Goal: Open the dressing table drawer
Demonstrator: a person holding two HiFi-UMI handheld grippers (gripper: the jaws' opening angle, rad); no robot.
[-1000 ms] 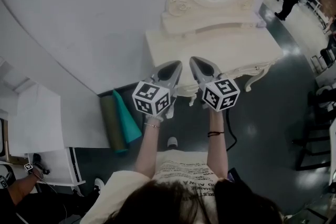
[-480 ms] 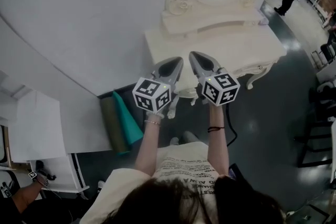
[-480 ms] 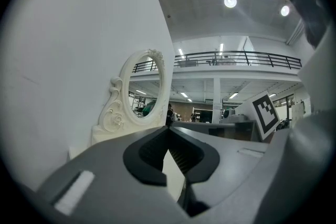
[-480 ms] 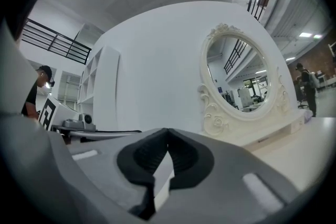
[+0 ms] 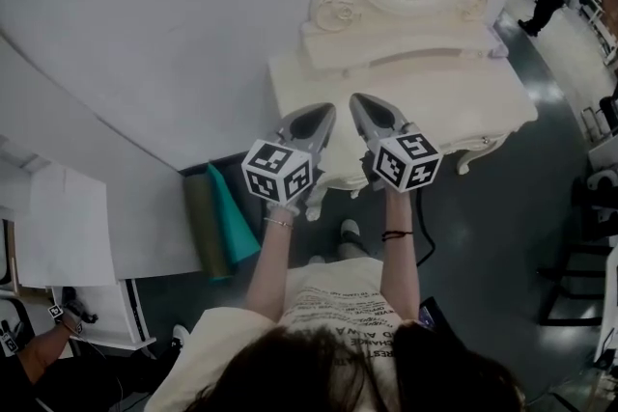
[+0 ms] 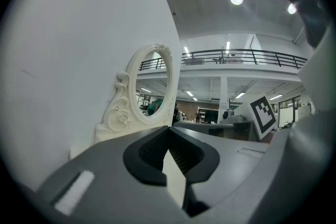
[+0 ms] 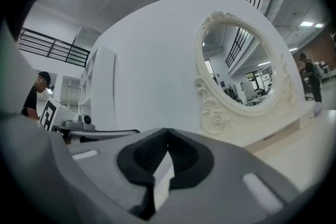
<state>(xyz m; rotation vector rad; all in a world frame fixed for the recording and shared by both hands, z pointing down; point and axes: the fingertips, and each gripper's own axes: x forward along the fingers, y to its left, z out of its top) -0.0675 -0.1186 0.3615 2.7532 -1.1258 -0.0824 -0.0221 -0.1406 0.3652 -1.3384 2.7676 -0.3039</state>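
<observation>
Adjoining white wall, cream dressing table

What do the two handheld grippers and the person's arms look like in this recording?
The left gripper and the right gripper are pale grey tapering wedges, each carrying a white cube with black square markers. Their fingers have dark ribbed pads. The arms are bare below a pale, printed, short-sleeved T-shirt. A thin bracelet circles the left wrist and a dark band the right.

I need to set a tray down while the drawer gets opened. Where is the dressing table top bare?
Bare: the tabletop right of the right gripper, back to the mirror base. Crowded: its front left, where the left gripper also hovers.
</observation>
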